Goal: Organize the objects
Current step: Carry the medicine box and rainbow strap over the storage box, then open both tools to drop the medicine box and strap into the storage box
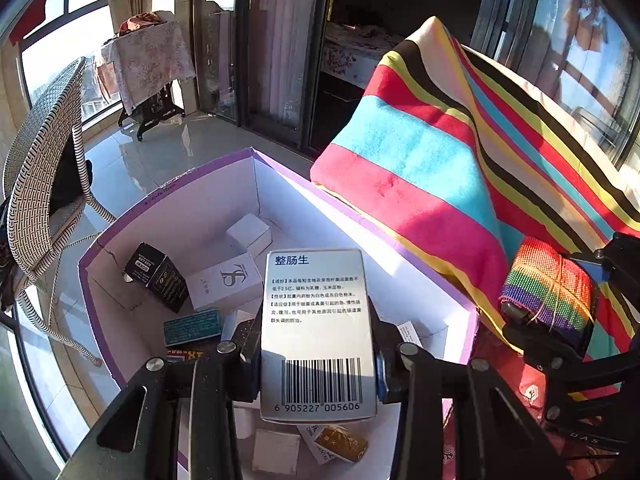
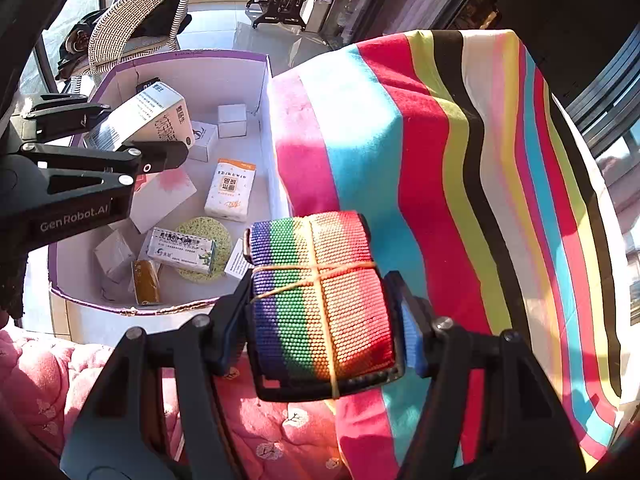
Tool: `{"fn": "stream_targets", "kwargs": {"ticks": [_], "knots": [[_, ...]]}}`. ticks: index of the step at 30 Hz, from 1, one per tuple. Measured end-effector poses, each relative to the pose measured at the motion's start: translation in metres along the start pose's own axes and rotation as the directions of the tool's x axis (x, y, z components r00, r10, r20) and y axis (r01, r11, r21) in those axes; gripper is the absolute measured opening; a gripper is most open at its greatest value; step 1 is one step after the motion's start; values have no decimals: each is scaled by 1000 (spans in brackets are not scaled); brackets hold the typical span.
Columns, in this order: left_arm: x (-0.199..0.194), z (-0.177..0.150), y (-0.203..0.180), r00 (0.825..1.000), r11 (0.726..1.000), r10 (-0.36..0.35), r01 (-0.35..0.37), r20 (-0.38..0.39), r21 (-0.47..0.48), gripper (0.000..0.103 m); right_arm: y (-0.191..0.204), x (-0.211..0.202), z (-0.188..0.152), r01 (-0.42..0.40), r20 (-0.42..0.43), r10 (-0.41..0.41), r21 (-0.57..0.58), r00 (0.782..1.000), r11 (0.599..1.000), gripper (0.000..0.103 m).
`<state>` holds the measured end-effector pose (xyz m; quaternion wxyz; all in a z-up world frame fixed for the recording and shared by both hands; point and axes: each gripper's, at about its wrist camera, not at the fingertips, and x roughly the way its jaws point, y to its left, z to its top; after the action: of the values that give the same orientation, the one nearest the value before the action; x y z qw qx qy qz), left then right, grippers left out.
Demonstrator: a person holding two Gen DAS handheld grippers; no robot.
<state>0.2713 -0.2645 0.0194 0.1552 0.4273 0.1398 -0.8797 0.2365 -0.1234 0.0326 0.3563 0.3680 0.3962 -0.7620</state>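
My left gripper [image 1: 316, 344] is shut on a white medicine box [image 1: 318, 332] with a barcode and holds it above the open purple-rimmed storage box [image 1: 188, 184]. The same medicine box [image 2: 148, 120] and left gripper [image 2: 132, 136] show in the right wrist view, over the storage box [image 2: 224, 56]. My right gripper [image 2: 324, 308] is shut on a rolled rainbow strap [image 2: 320, 300] tied with a rubber band, to the right of the storage box. The strap also shows in the left wrist view [image 1: 548, 288].
The storage box holds several small cartons, a black carton [image 1: 156, 276], a teal one [image 1: 192, 326], a round yellow sponge [image 2: 208, 248]. A striped cushion [image 1: 440, 152] leans right of it. A pink quilt [image 2: 44, 372] lies below. A wicker chair [image 1: 44, 168] stands left.
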Motion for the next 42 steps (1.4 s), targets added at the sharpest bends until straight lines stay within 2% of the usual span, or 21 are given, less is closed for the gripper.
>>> {"fn": "stream_targets", "kwargs": {"ticks": [6, 12, 21, 22, 23, 26, 29, 35, 42], "knots": [[1, -3, 41, 998, 995, 60, -61, -10, -84, 41, 32, 7, 28, -88, 20, 90, -62, 996, 994, 66], [8, -4, 64, 995, 986, 97, -100, -29, -136, 41, 62, 16, 49, -134, 20, 137, -119, 990, 984, 66], [3, -4, 84, 987, 973, 157, -158, -21, -168, 42, 76, 9, 58, -224, 84, 235, -121, 968, 967, 66], [3, -3, 85, 985, 970, 169, -172, -27, -172, 43, 75, 8, 59, -224, 92, 235, -119, 968, 967, 66], [4, -2, 87, 982, 966, 183, -186, -36, -179, 49, 74, 9, 59, -223, 94, 234, -111, 968, 968, 68], [2, -2, 89, 975, 955, 215, -220, -48, -199, 70, 67, 14, 57, -223, 80, 228, -68, 970, 972, 82], [-4, 0, 84, 971, 953, 237, -238, -25, -186, 76, 56, 12, 51, -231, 78, 232, -22, 970, 973, 83], [-11, 5, 74, 973, 960, 232, -229, -3, -158, 79, 42, 2, 42, -215, 89, 213, 22, 973, 976, 86], [-22, 9, 59, 969, 963, 243, -238, 29, -126, 81, 35, -15, 33, -191, 111, 187, 21, 976, 981, 88]]}}
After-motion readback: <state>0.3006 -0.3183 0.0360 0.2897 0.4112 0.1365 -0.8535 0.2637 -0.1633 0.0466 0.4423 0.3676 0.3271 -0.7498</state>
